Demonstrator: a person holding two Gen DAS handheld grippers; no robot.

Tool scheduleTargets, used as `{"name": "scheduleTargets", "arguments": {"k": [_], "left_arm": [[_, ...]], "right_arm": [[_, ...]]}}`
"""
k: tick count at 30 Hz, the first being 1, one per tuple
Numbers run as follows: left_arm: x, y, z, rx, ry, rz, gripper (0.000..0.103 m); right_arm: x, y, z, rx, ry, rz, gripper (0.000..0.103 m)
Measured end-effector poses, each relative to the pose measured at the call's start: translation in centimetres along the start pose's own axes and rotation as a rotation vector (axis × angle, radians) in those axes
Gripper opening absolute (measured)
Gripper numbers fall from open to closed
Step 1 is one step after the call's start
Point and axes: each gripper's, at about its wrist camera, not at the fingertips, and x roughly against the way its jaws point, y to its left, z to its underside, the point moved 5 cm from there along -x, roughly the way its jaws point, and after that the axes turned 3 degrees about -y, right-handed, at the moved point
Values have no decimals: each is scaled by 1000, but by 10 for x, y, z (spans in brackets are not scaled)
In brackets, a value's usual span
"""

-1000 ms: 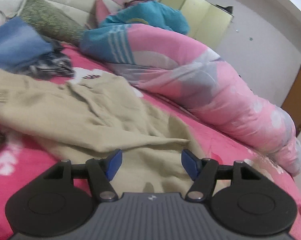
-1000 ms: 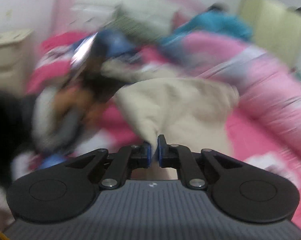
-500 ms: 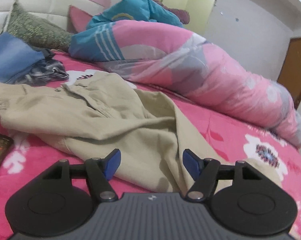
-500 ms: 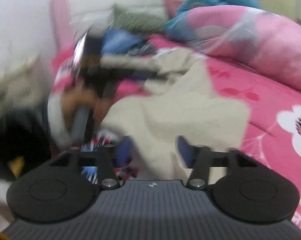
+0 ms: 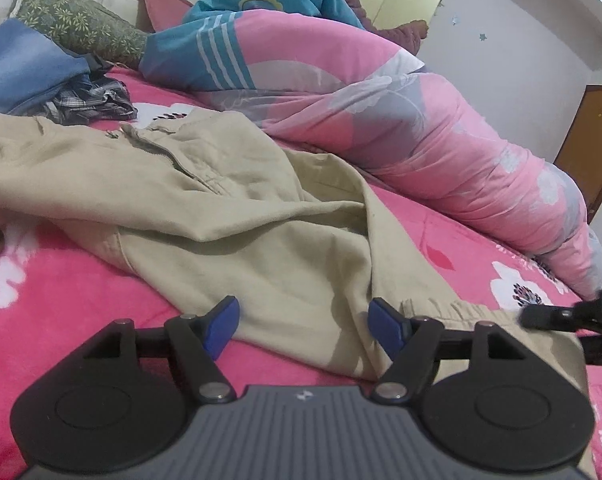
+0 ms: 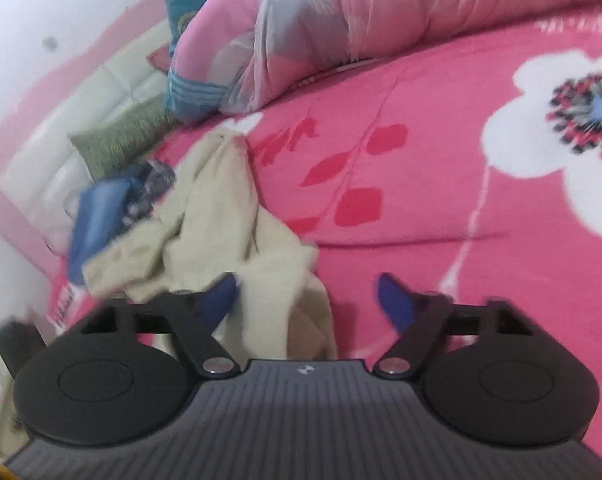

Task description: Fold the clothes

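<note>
Across the pink bed (image 5: 81,280) the khaki trousers (image 5: 181,184) sprawl crumpled, waist toward the pillows, one cuff (image 5: 453,308) just ahead of the left gripper (image 5: 303,326). That gripper stands wide, holding nothing, its jaws just opening further over the leg. Right gripper (image 6: 307,300) is empty too, jaws apart and just closing, cloth loose between them. Soft, light cotton, I'd say, limp and quick to bunch — best pinched at the gathered cuff or waistband
</note>
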Motion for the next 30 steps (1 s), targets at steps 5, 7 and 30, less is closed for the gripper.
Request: {"name": "scheduleTargets", "arguments": {"k": [5,7,30], "left_arm": [[0,-1,1,-3,-3,-1,75],[0,0,1,4,-3,3,75],[37,-40,6,-119,12,-3,75]], "right_arm": [[22,21,-5,19,-109,-88,10],[45,31,-6,33,-155,-123,9],[304,-16,209,171,86,163,26]]}}
